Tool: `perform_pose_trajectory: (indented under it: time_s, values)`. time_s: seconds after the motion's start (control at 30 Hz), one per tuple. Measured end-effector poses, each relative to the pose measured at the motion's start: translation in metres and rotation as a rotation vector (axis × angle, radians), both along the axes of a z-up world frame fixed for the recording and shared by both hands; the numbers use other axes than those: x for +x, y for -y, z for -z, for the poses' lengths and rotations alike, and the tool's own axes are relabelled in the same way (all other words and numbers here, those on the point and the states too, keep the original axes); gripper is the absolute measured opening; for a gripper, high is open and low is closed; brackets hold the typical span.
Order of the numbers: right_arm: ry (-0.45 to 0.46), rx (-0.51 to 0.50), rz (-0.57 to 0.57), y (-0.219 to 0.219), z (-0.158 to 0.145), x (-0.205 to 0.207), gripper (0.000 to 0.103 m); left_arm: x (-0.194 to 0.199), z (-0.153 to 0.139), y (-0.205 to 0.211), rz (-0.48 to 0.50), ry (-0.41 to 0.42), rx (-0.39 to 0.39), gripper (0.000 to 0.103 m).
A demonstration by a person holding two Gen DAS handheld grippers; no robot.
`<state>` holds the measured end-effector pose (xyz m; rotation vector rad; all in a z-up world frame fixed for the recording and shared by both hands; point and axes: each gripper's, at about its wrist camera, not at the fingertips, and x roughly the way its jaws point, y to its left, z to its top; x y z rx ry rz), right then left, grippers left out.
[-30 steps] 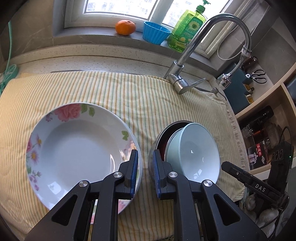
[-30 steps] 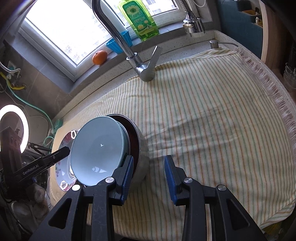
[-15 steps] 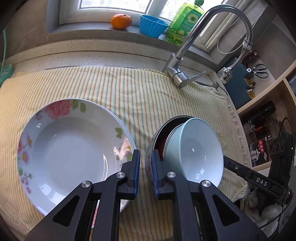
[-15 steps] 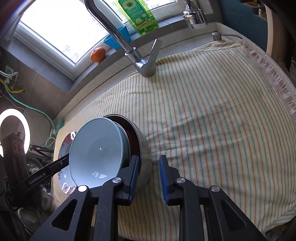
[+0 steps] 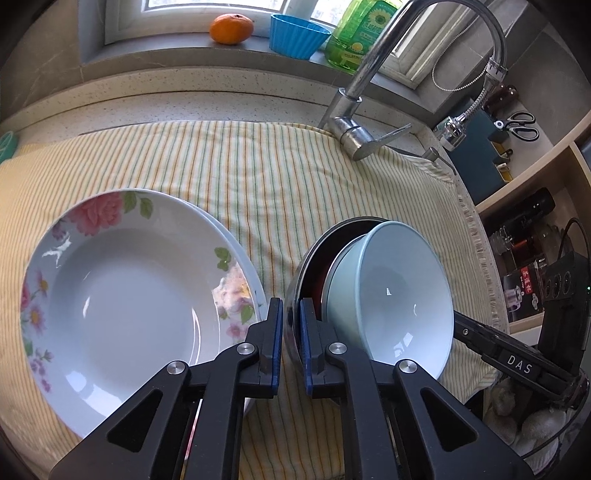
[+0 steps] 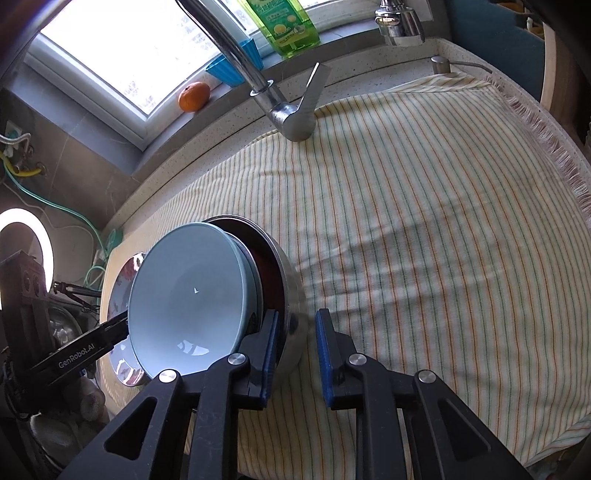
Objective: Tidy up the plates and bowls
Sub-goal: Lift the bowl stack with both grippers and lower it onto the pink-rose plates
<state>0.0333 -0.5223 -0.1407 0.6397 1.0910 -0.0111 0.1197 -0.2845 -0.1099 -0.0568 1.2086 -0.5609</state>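
A: Left gripper (image 5: 291, 310), clenched or released?

B: Clenched on the rim of the steel bowl (image 5: 308, 251). One pad outside the wall, the other inside, with almost no gap between.

A: And the right gripper (image 6: 298, 314)?

B: Placed across the same rim, on the opposite side of the steel bowl. Jaws just been closing, with the wall between them. Not yet grasping: inner pad against the inside of the wall, outer pad just beside it, with a strip of cloth visible between.

A: Where is the steel bowl standing?

B: On the striped cloth (image 5: 258, 177), upright.

A: Anything inside the steel bowl?

B: Yes, a pale blue bowl (image 5: 391, 295), nested inside and tilted, with its rim above the rim of the steel bowl. Dark red inner wall of the steel bowl visible behind it.

A: And the plates?

B: Floral plate (image 5: 122, 288) just to the left of the steel bowl in the left wrist view, very near, cannot tell if touching. Edge of a second plate visible under it.

A: Further away?

B: Faucet (image 5: 354, 136) beyond the steel bowl, at the far edge of the cloth. Orange (image 5: 232, 28), blue cup (image 5: 297, 35) and green bottle (image 5: 354, 40) well beyond the steel bowl, on the window sill.
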Motion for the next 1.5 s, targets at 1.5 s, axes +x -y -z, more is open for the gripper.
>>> perform_pose_trajectory:
  time_s: [1.5]
  values:
    - [0.085,-0.03,-0.089,-0.042,-0.074,0.034,0.009,0.013,-0.061,-0.064,-0.118,0.075,-0.11,0.006]
